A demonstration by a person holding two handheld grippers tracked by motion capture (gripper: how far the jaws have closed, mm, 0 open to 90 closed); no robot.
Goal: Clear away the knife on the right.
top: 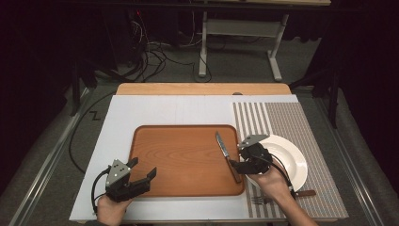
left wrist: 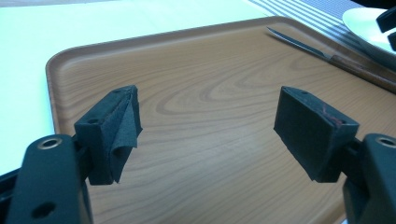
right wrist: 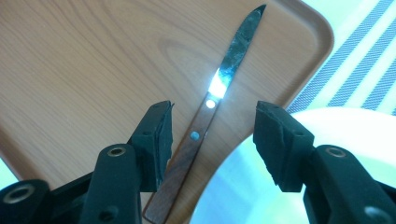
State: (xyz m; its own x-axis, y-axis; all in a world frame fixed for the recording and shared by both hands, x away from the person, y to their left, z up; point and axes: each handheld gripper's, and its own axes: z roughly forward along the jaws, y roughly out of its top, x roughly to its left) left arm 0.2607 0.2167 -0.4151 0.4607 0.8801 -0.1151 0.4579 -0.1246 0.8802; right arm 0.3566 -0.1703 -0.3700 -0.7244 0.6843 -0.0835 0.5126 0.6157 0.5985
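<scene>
1 knife (right wrist: 223, 77), 1 tray (top: 183, 188), 1 plate (top: 294, 157)

Wood-grain tray (top: 183, 160); knife (right wrist: 205, 116): shiny metal, wood.

A dark room surrounded the table (top: 197, 88); cables (top: 155, 56) lay tangled on the grey floor (top: 235, 70) beside a white stand (top: 240, 33).

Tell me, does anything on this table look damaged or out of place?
Yes. In the left gripper view, the black foam on one pad of the left gripper is peeling and curling off. Also, the knife lies on the wooden tray, while a fork sits on the striped placemat before the white plate.
</scene>
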